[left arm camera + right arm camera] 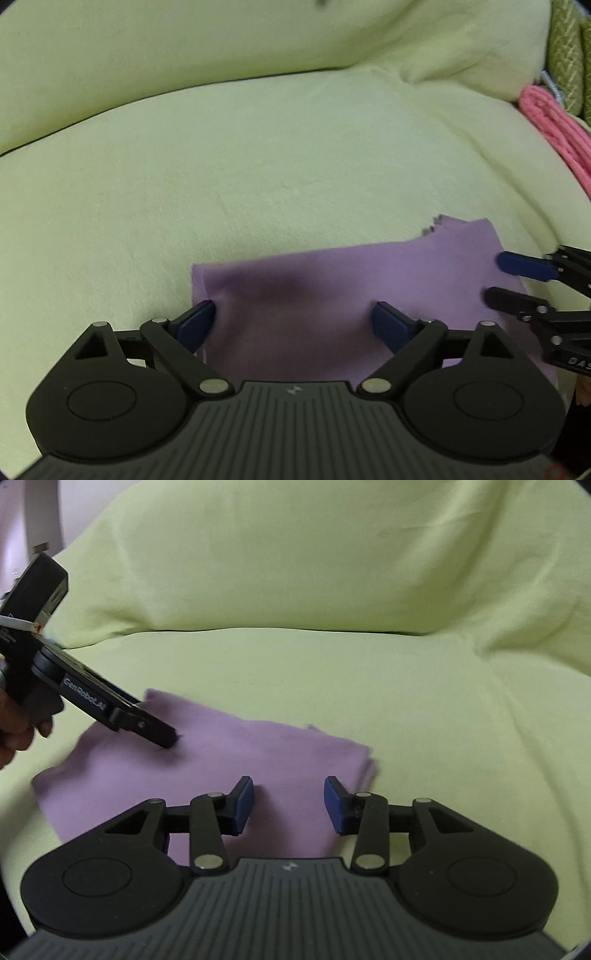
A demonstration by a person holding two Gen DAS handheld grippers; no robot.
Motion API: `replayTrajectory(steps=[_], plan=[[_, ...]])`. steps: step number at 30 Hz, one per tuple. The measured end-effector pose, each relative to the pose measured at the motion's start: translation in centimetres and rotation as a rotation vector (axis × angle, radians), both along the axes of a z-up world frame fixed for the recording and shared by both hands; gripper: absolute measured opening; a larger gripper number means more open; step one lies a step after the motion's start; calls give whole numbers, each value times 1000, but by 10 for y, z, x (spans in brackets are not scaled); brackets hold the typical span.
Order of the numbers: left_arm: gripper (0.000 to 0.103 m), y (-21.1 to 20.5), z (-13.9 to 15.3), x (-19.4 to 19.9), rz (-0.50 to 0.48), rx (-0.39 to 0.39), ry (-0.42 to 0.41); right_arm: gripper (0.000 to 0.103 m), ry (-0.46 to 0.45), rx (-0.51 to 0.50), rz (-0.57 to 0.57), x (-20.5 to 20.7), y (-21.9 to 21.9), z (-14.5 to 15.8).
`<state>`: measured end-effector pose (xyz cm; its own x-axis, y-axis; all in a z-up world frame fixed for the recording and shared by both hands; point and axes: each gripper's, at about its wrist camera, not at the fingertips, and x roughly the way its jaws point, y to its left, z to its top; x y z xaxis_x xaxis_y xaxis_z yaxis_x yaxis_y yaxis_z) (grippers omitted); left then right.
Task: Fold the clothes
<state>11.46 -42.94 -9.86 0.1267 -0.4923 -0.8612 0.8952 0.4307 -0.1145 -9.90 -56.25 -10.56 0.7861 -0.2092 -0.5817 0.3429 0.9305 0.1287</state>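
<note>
left gripper [293, 319] spread wide, hovering over near edge of purple cloth [332, 295], pinching nothing. right gripper [289, 801] also spread, empty, over the cloth's right side. cloth lies folded flat on green-covered couch seat [406, 701]. risk: a pinch could catch only the top layer, so the stacked edges slide apart. left view alone shows pink fabric [554, 129]; right view shows the layered corner.

Folded cloth [207, 775] lying on a covered sofa seat [424, 709].

Both grippers hang over the cloth: left gripper [293, 323] above its left part, right gripper [289, 803] above its right; the backrest [295, 554] rises behind it.
</note>
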Motion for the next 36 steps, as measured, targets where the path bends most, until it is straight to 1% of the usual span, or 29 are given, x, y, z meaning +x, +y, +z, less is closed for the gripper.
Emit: replayTrajectory(steps=[2,4,6,9,12,14,16,19,21,23,24,25,26,28,31,33,36], plan=[[92,-3,2,6,22,18,30,38,-21,16,-10,-7,2,8],[92,-4,3,12,49,35,68,39,-32,27,6,-10,8,13],[92,-6,5,17,72,56,105,43,-30,41,36,-12,17,16],[92,-9,8,21,96,83,154,44,1,45,81,-12,31,15],[93,-9,8,25,117,95,193,45,51,46,118,-9,41,8],[93,-6,10,26,127,94,206,45,66,37,125,-10,44,3],[93,-1,16,24,134,83,188,45,62,39,115,-13,40,3],[93,14,32,12,112,33,124,45,53,47,58,-21,29,6],[93,27,41,-6,57,-2,56,45,29,49,34,-28,25,11],[93,40,43,-26,-27,-41,-10,45,6,40,26,-32,24,16],[94,47,41,-36,-76,-65,-35,45,0,36,27,-32,24,17],[97,52,37,-45,-127,-91,-48,45,-4,34,29,-30,22,18],[97,54,30,-51,-167,-105,-53,45,-6,34,31,-28,20,18],[97,55,16,-58,-221,-107,-55,45,-5,36,36,-20,16,15],[97,50,2,-57,-254,-117,-45,45,0,39,57,-6,11,10],[97,48,-1,-54,-275,-138,-55,45,5,39,82,4,9,6],[97,45,-5,-48,-309,-142,-85,46,15,12,137,19,12,0]])
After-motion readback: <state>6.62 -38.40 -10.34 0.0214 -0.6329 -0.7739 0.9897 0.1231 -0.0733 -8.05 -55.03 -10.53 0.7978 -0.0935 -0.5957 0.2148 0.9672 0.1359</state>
